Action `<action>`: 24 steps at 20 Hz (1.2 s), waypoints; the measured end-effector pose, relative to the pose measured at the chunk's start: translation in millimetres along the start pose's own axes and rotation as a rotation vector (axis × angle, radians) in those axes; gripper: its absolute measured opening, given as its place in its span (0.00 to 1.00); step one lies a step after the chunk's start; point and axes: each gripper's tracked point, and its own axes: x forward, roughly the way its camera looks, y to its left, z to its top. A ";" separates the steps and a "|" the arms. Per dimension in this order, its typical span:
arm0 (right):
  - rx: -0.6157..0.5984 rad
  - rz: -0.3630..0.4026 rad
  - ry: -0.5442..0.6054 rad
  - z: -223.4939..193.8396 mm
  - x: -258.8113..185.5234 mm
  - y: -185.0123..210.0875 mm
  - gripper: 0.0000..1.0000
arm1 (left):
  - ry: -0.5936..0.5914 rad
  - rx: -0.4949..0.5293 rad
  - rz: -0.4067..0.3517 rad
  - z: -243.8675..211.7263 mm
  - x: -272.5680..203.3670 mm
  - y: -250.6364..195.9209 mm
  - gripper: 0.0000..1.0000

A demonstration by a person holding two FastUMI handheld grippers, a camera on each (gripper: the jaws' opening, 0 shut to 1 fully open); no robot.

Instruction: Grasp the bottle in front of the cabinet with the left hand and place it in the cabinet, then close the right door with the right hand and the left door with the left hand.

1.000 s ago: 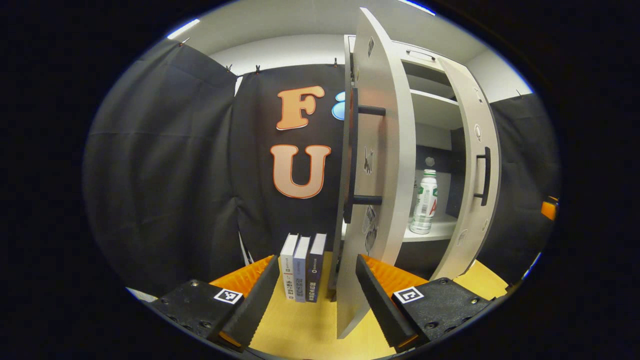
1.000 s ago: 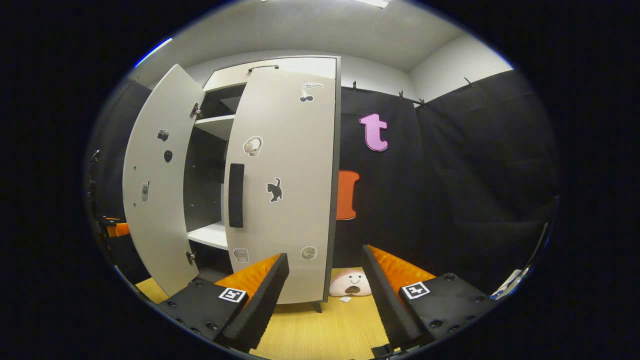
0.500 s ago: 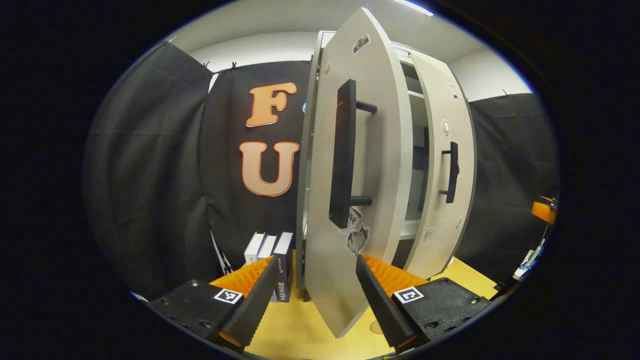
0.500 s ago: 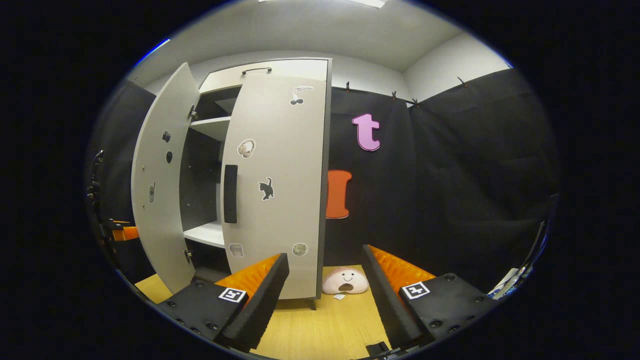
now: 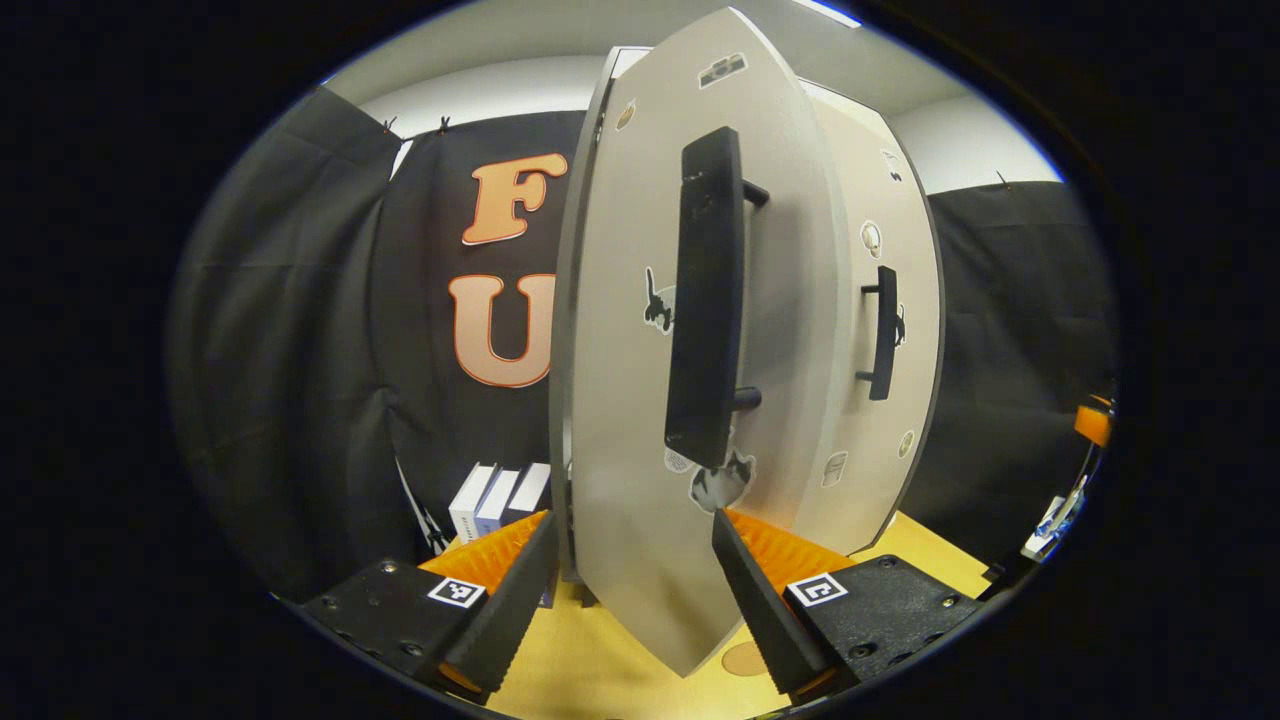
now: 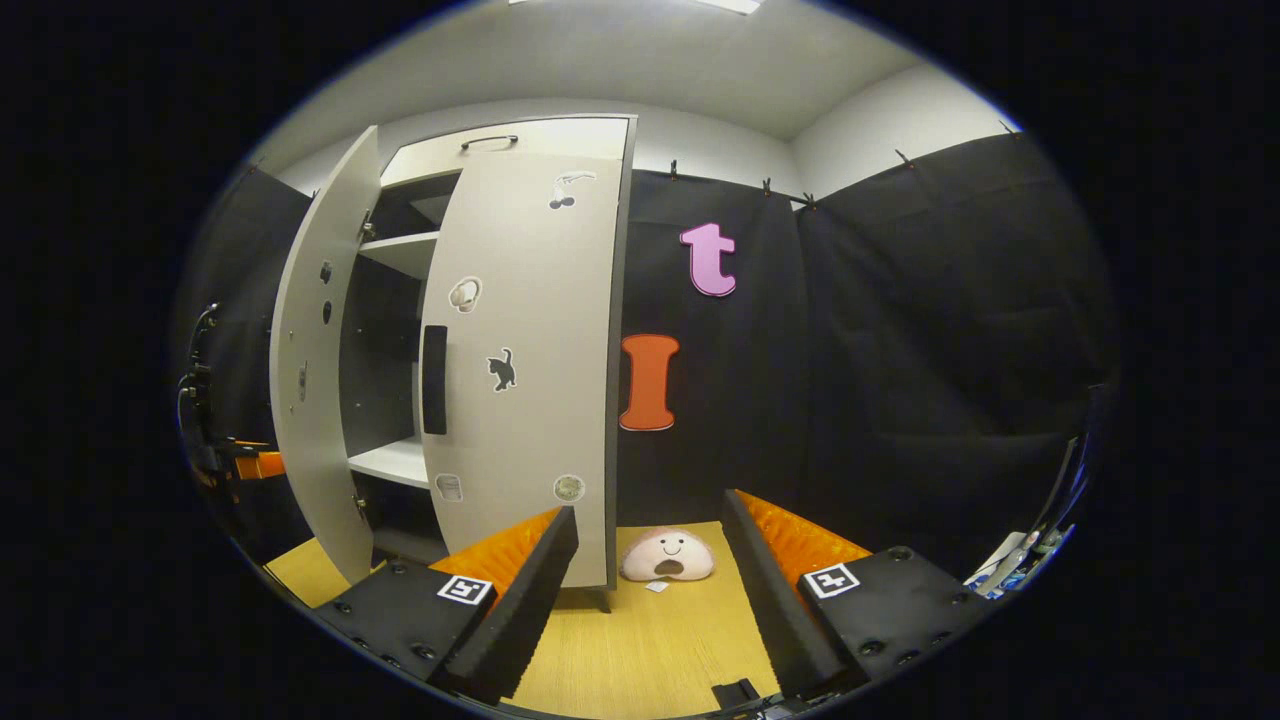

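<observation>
Evidently stiff and light on its hinges, the left door (image 5: 640, 400), ajar just beyond the open, empty left gripper (image 5: 634, 590), wants pushing near its handle (image 5: 706, 300).

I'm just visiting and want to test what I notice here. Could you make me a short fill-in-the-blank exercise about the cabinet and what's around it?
1. The left door sits between the open fingers of the ____ gripper.
2. The right door carries a sticker shaped like a black ____.
3. On the floor beside the cabinet lies a pink plush toy with a ____ face.
4. Each door has a long ____ handle.

Missing words: left; cat; smiling; black
</observation>
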 end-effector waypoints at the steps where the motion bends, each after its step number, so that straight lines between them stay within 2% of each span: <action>1: 0.002 -0.006 0.000 -0.4 0.1 -2.9 0.97 | 0.001 -0.013 -0.011 -0.3 2.1 -4.3 0.95; 7: -0.011 -0.048 0.016 -7.8 2.8 -24.0 0.97 | 0.012 -0.019 -0.043 -5.9 40.9 -25.8 0.95; 10: -0.009 -0.064 0.023 -11.4 8.0 -33.1 0.97 | 0.029 -0.031 -0.092 -12.5 70.0 -48.2 0.92; 12: -0.008 -0.076 0.027 -13.3 8.7 -39.9 0.97 | 0.033 -0.033 -0.115 -12.3 86.6 -64.8 0.95; 15: -0.005 -0.091 0.033 -16.6 10.6 -49.1 0.97 | 0.024 -0.003 -0.105 -10.5 99.8 -74.5 0.94; 24: 0.014 -0.099 0.049 -24.0 28.3 -64.9 0.97 | 0.024 -0.007 -0.079 -9.5 117.6 -82.1 0.95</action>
